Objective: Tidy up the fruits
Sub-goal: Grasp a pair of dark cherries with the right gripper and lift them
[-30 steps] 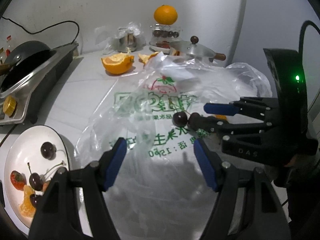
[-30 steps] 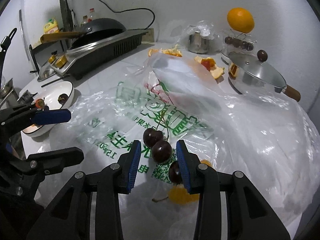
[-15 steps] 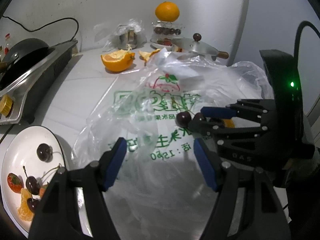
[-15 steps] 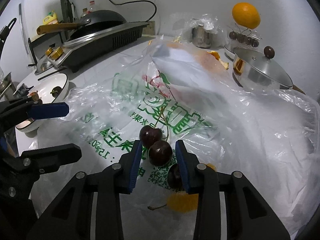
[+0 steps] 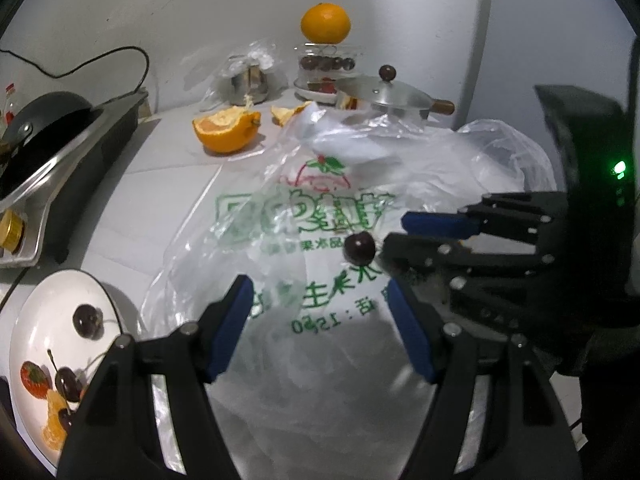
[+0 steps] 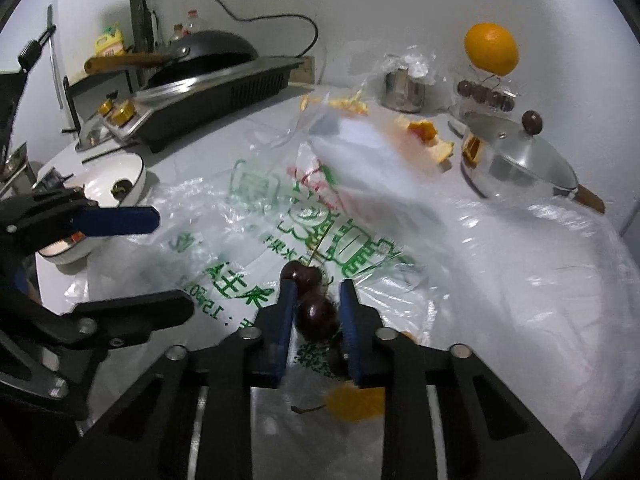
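Note:
Several dark cherries lie on a crumpled clear plastic bag (image 6: 480,280) with green print. My right gripper (image 6: 318,292) is shut on one cherry (image 6: 316,316). A second cherry (image 6: 300,276) sits right at its fingertips, and an orange segment (image 6: 354,404) lies under its base. The left wrist view shows the right gripper (image 5: 394,232) coming in from the right with a cherry (image 5: 360,248) at its tip. My left gripper (image 5: 318,296) hovers open over the bag (image 5: 304,216), holding nothing. A white bowl (image 5: 40,300) at lower left holds cherries, a strawberry and orange segments.
A whole orange (image 5: 326,24) rests on a glass jar of cherries at the back wall. Beside it are a lidded metal pot (image 5: 384,92), a metal cup (image 5: 248,80) and a halved orange (image 5: 226,132). A stove with a black pan (image 5: 52,140) fills the left side.
The right gripper's jaws have narrowed from standing around the cherries to pressing on one. The left gripper has stayed open and nearly still.

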`<state>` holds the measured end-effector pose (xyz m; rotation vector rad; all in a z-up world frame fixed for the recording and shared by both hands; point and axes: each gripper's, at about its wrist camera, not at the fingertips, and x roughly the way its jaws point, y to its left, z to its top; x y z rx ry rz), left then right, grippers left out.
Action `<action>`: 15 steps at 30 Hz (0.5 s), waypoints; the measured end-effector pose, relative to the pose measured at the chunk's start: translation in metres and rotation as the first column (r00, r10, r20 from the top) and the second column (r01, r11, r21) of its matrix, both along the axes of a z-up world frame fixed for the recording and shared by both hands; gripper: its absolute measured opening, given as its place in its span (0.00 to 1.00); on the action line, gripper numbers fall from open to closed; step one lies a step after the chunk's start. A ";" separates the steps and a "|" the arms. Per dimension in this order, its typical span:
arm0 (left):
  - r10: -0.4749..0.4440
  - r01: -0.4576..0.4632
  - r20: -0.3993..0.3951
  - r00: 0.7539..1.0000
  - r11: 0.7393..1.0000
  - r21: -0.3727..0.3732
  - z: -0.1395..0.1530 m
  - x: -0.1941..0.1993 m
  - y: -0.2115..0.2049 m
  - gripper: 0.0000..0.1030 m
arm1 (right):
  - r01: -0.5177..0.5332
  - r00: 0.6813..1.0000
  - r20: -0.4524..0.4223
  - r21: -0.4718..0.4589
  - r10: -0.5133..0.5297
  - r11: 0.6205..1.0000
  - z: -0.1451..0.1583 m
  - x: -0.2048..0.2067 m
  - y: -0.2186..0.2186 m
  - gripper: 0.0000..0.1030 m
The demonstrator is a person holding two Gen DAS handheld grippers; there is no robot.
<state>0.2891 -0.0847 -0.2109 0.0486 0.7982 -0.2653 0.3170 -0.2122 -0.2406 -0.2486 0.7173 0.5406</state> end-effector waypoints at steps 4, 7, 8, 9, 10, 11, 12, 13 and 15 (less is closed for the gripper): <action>-0.025 0.025 0.008 1.000 0.999 0.028 0.001 0.006 -0.010 0.69 | 0.018 1.000 0.016 0.030 -0.018 0.999 0.010 -0.003 -0.011 0.19; -0.041 0.041 0.006 0.999 0.998 0.054 -0.002 0.012 -0.018 0.69 | 0.018 1.000 0.001 0.044 -0.018 0.999 0.007 -0.001 -0.014 0.19; -0.041 0.041 0.007 0.999 0.997 0.062 -0.003 0.014 -0.019 0.69 | 0.018 1.000 -0.005 0.047 -0.018 0.999 0.006 0.000 -0.015 0.19; -0.037 0.037 0.003 0.999 0.997 0.073 -0.004 0.017 -0.020 0.69 | 0.012 1.000 -0.012 0.053 -0.012 0.999 0.005 0.001 -0.015 0.19; -0.035 0.034 0.000 0.999 0.996 0.080 -0.004 0.018 -0.020 0.69 | 0.003 1.000 -0.021 0.056 -0.002 0.998 0.004 0.001 -0.014 0.20; -0.031 0.031 -0.001 1.000 0.996 0.080 -0.004 0.019 -0.019 0.69 | -0.011 1.000 -0.028 0.053 0.012 0.999 0.003 0.001 -0.012 0.19; -0.027 0.027 -0.004 1.000 0.997 0.078 -0.004 0.019 -0.017 0.69 | -0.024 0.999 -0.028 0.046 0.025 0.999 0.002 0.000 -0.010 0.19; -0.019 0.020 -0.007 1.000 0.997 0.075 -0.004 0.018 -0.014 0.69 | -0.036 0.999 -0.031 0.041 0.037 0.998 0.001 -0.001 -0.007 0.19; 0.003 -0.002 -0.013 1.000 0.997 0.071 -0.005 0.018 -0.005 0.69 | -0.059 0.997 -0.044 0.032 0.060 0.998 -0.002 0.000 0.001 0.19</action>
